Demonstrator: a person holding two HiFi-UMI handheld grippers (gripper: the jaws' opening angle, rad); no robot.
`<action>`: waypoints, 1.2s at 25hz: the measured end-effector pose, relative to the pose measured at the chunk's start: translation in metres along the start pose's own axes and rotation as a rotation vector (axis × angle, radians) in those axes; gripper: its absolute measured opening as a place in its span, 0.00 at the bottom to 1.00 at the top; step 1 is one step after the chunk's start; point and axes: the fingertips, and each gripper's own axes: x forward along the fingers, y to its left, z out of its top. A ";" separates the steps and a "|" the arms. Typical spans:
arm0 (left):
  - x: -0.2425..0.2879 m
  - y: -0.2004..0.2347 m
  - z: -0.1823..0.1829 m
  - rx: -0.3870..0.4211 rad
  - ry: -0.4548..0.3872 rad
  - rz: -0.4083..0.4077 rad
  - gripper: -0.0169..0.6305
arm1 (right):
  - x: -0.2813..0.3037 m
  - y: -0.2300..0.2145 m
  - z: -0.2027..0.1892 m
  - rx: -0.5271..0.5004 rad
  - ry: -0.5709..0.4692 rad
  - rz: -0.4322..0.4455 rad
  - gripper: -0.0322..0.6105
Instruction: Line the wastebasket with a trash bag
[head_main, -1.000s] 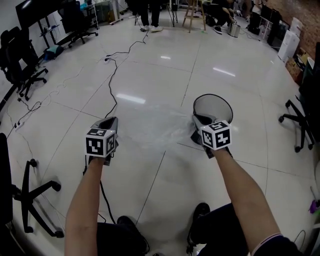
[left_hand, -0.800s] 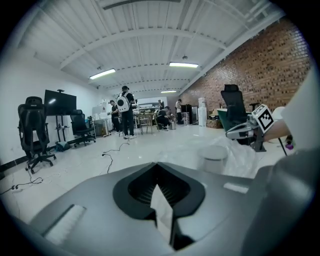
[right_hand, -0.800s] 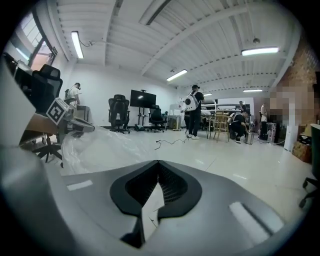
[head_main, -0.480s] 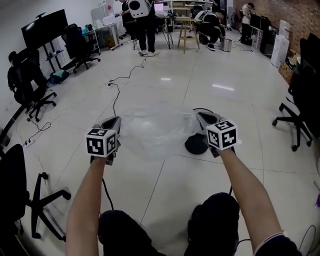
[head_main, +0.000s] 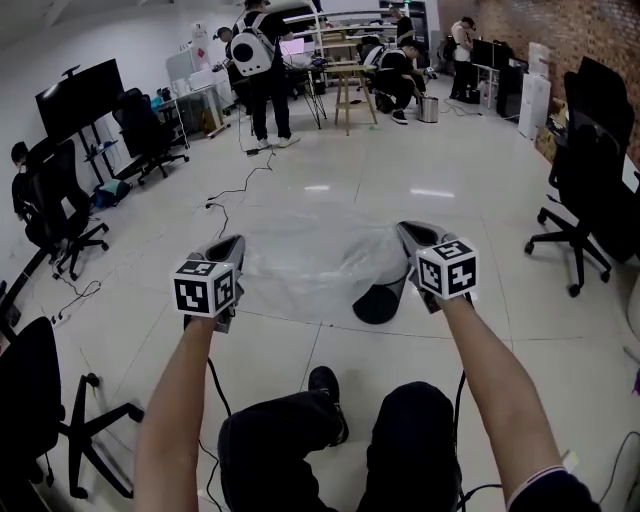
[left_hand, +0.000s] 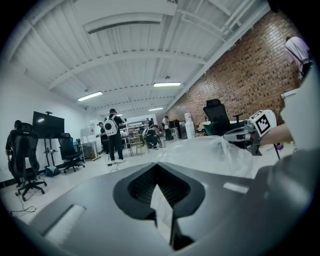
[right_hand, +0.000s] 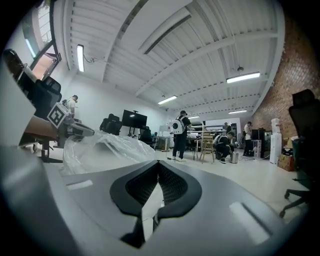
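The clear trash bag (head_main: 320, 262) is held stretched between the left gripper (head_main: 233, 245) and right gripper (head_main: 407, 233), both jaws clamped together on its film.

The trash bag (head_main: 315, 262) hides most of the wastebasket (head_main: 380, 303).

- Right tongs (right_hand: 158, 175), lower centre: jaws closed on a pale strip of clear trash bag (right_hand: 102, 150).
- Bag billows at left, reaching the left tongs (right_hand: 88, 132).
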 end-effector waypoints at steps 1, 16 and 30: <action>0.002 -0.005 0.005 0.002 -0.008 -0.009 0.04 | -0.004 -0.004 0.003 -0.002 -0.002 -0.009 0.05; 0.062 -0.057 0.061 -0.002 -0.129 -0.146 0.04 | -0.037 -0.057 0.046 -0.059 -0.049 -0.123 0.05; 0.136 -0.068 0.085 0.003 -0.163 -0.203 0.04 | -0.022 -0.123 0.045 -0.029 -0.076 -0.202 0.05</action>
